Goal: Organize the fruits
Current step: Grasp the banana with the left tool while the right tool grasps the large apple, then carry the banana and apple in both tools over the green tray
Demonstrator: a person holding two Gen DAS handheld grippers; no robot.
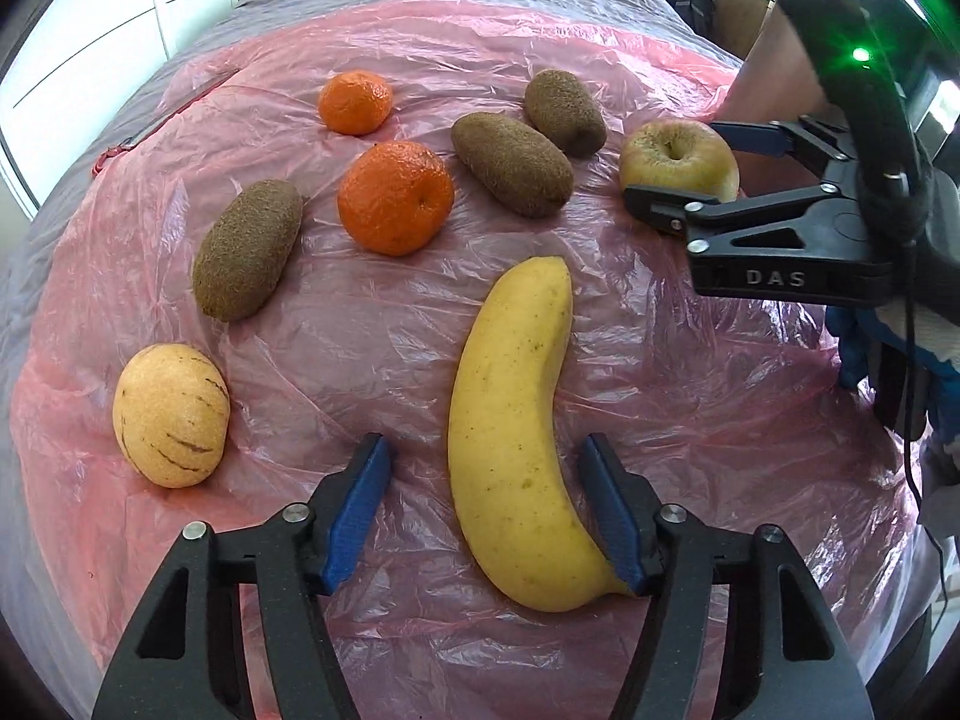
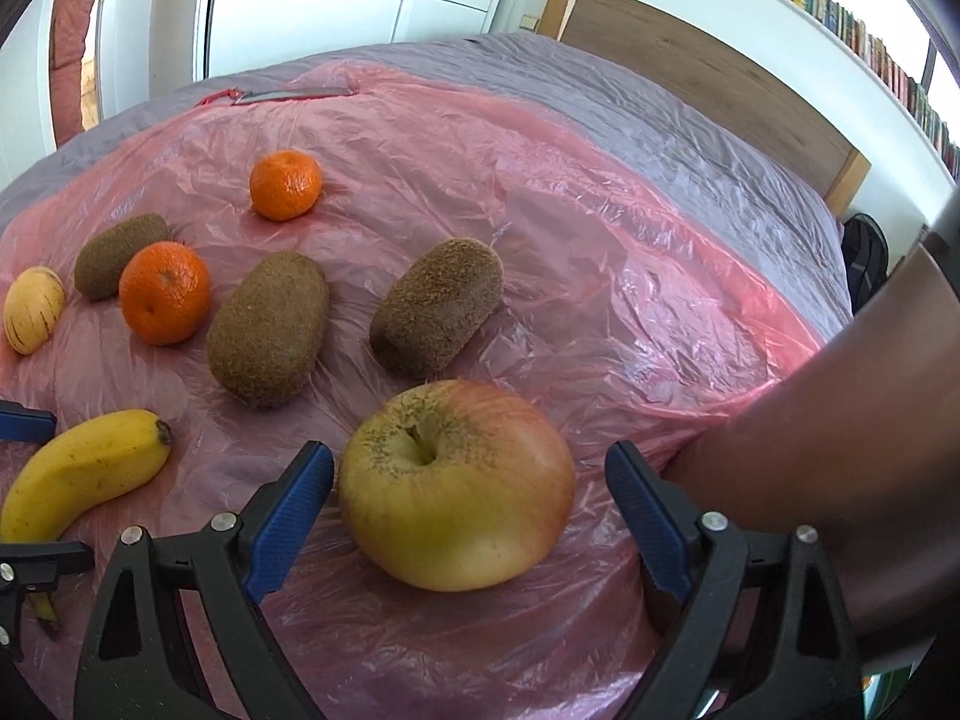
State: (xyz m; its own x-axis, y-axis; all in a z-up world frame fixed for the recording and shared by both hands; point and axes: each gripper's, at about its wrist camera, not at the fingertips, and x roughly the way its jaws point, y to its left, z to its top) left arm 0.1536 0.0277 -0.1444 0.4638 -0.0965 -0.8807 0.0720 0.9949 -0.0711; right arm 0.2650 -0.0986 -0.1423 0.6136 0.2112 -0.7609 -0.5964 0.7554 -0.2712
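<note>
On the pink plastic sheet [image 1: 660, 360] I count three kiwis, two mandarins, a striped yellow melon-like fruit [image 1: 171, 415], one banana [image 1: 510, 420] and one apple [image 2: 456, 483]. My left gripper [image 1: 486, 510] straddles the banana's stem end, right pad touching the peel, left pad clear, so not yet clamped. My right gripper [image 2: 471, 516] stands open around the apple, neither pad touching.

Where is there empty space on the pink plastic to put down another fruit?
The widest bare patch of pink plastic sheet lies beyond the apple and the nearest kiwi, toward the headboard side. A smaller gap sits between the banana and the striped yellow fruit. It is crowded around the big orange.
</note>
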